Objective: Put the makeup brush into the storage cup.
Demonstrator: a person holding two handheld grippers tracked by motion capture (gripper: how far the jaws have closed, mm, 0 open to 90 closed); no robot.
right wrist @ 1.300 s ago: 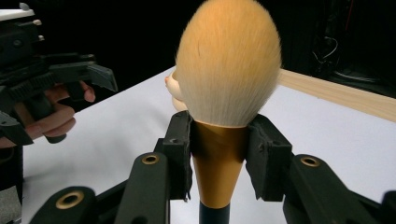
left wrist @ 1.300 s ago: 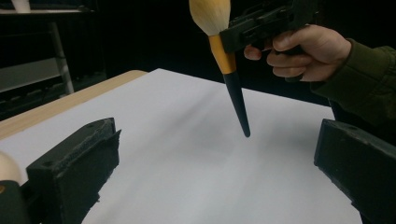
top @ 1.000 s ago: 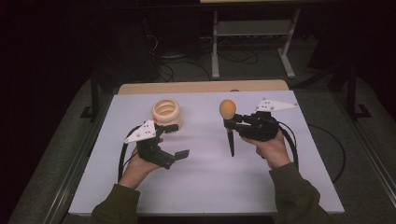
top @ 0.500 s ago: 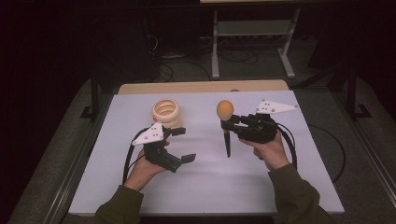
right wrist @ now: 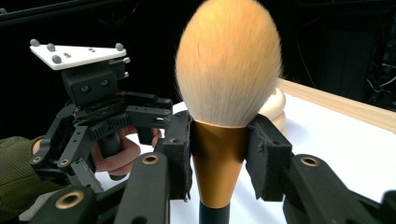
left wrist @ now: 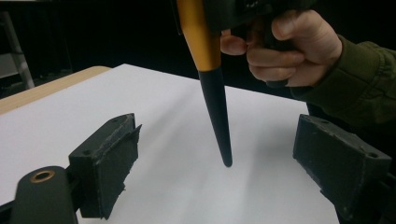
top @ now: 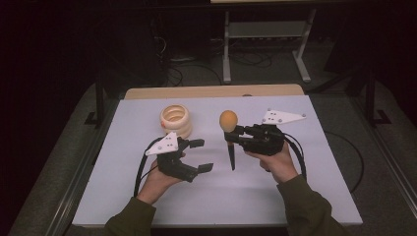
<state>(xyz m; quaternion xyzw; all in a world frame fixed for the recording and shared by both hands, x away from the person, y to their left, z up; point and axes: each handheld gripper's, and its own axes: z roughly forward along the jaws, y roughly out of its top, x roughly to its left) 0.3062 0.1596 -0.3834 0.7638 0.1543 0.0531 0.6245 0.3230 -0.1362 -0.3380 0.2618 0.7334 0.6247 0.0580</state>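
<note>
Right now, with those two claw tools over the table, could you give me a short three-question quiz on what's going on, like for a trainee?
1. True or false: the right gripper is clamped on the makeup brush.
2. Which way do the bristles point: A up, B down, C sideways?
3. What cream-coloured thing stands on the table beyond the left gripper?

Key: 1 true, by its gold ferrule. 2 A; the black handle tip points at the table. 3 The ribbed ring-shaped holder.
</note>
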